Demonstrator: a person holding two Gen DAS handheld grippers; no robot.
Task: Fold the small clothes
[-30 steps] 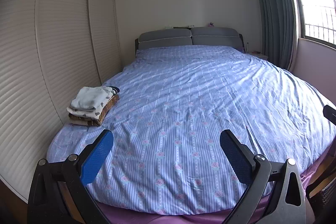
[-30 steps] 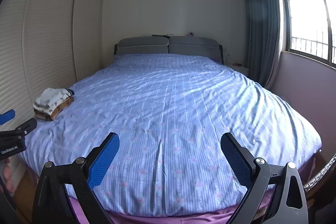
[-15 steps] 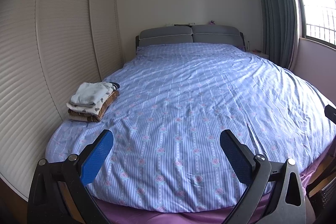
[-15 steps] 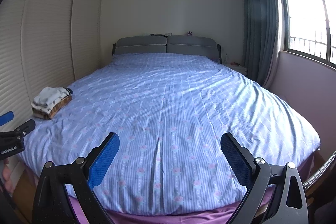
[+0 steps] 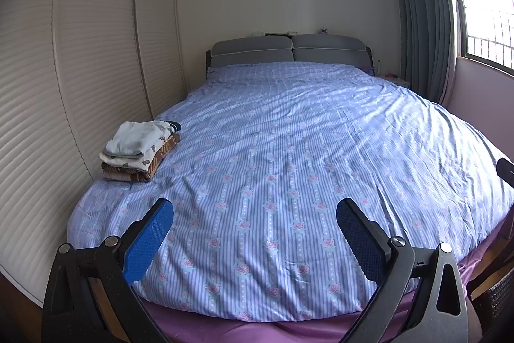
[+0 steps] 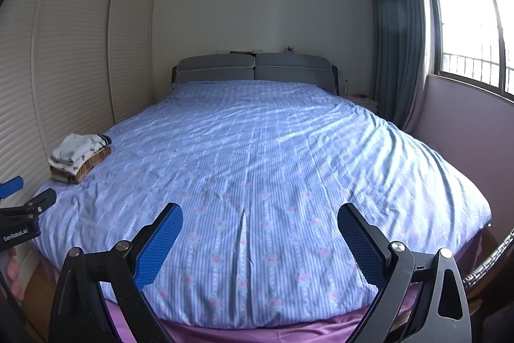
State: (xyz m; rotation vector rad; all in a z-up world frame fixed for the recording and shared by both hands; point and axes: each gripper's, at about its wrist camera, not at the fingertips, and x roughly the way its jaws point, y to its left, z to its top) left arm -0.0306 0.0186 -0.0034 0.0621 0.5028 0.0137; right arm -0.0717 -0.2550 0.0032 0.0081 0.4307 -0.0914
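A stack of folded small clothes [image 5: 138, 151], pale blue and white on top of brown, lies at the near left edge of the bed; it also shows in the right wrist view [image 6: 78, 158]. My left gripper [image 5: 255, 241] is open and empty above the foot of the bed. My right gripper [image 6: 260, 245] is open and empty, also above the foot of the bed. The left gripper shows at the left edge of the right wrist view [image 6: 19, 208].
A large bed with a blue striped floral cover [image 5: 305, 156] fills the room. Louvred wardrobe doors [image 5: 64, 69] run along the left. A grey headboard [image 5: 289, 49], curtains [image 6: 398, 53] and a window [image 6: 472, 21] stand behind and to the right. A wicker basket edge [image 6: 491, 259] is lower right.
Both grippers have drawn back and risen slightly from the bed; the bed sits a little lower in both views. Both stay open.
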